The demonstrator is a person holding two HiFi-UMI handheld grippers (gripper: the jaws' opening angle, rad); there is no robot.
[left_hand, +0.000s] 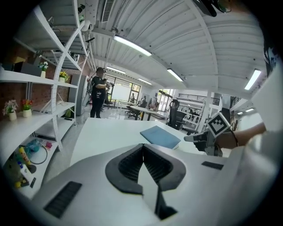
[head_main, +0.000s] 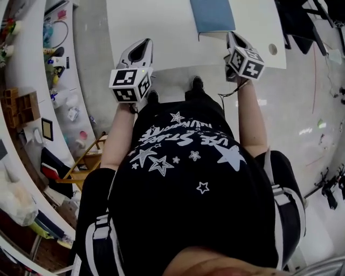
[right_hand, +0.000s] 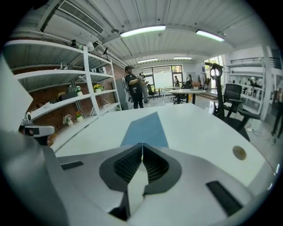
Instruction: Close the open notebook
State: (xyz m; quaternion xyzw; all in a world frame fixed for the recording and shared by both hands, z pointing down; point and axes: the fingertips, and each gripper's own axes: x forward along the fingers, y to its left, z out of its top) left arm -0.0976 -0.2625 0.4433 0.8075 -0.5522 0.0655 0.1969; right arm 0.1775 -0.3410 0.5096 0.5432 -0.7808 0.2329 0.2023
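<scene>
The blue notebook [head_main: 213, 15] lies flat with its cover shut on the white table [head_main: 161, 32], near the table's front right. In the left gripper view the notebook [left_hand: 161, 136] lies ahead and to the right. In the right gripper view the notebook [right_hand: 146, 129] lies straight ahead. My left gripper [head_main: 146, 41] hovers over the table's near edge, well left of the notebook, jaws shut and empty [left_hand: 142, 145]. My right gripper [head_main: 232, 35] sits just in front of the notebook's near right corner, jaws shut with nothing between them [right_hand: 142, 144].
A round cable hole [head_main: 273, 49] sits in the table right of the notebook. White shelves [head_main: 32, 59] with small items curve along the left. Dark office chairs [head_main: 302, 21] stand beyond the right side. A person [left_hand: 98, 92] stands far off past the table.
</scene>
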